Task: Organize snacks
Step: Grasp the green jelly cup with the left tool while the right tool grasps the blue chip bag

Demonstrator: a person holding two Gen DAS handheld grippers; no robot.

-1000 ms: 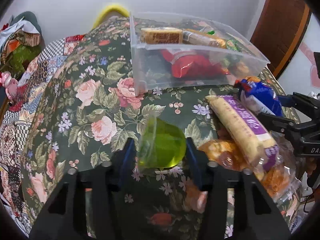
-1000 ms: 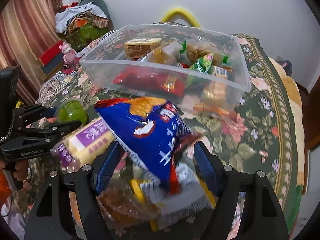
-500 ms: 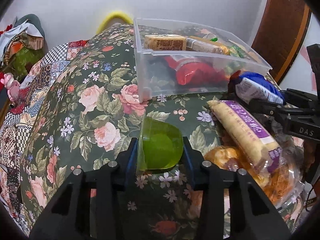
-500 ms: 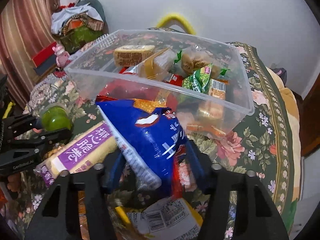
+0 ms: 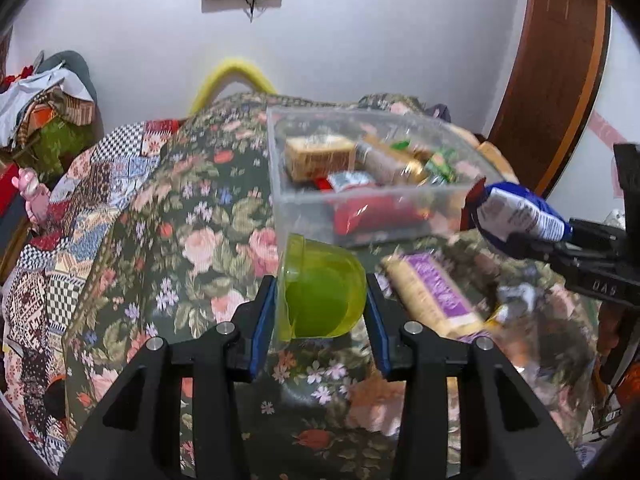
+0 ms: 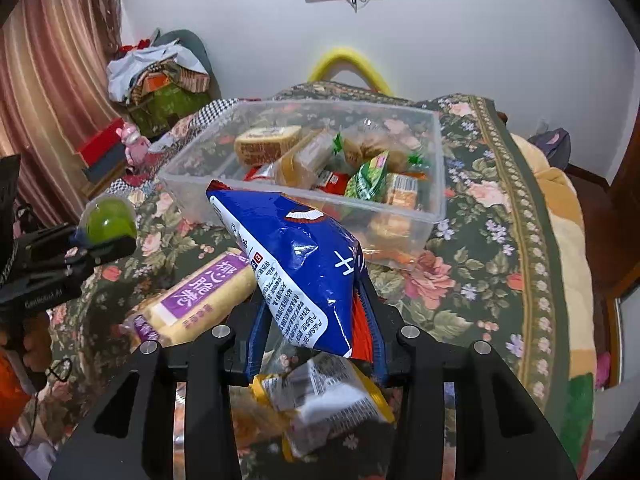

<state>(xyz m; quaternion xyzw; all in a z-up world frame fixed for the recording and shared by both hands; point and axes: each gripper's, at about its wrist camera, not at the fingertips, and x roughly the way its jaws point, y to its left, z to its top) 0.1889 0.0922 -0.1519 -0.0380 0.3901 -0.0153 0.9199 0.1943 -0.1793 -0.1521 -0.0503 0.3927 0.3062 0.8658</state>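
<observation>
Floral tablecloth point(image 5: 192, 216), left gripper point(image 5: 320, 304) clamping translucent green jelly cup point(image 5: 320, 292), right gripper point(image 6: 316, 320) pinching glossy blue snack bag point(image 6: 296, 264)

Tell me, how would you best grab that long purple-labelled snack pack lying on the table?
Across its narrow middle, coming from above. The purple-labelled pack lies flat and long on the tablecloth, so its two long sides are free for the fingers; the ends are crowded by other packets.

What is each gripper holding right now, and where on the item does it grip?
The left gripper clamps the green jelly cup across its sides. The right gripper pinches the blue snack bag at its lower end.
</observation>
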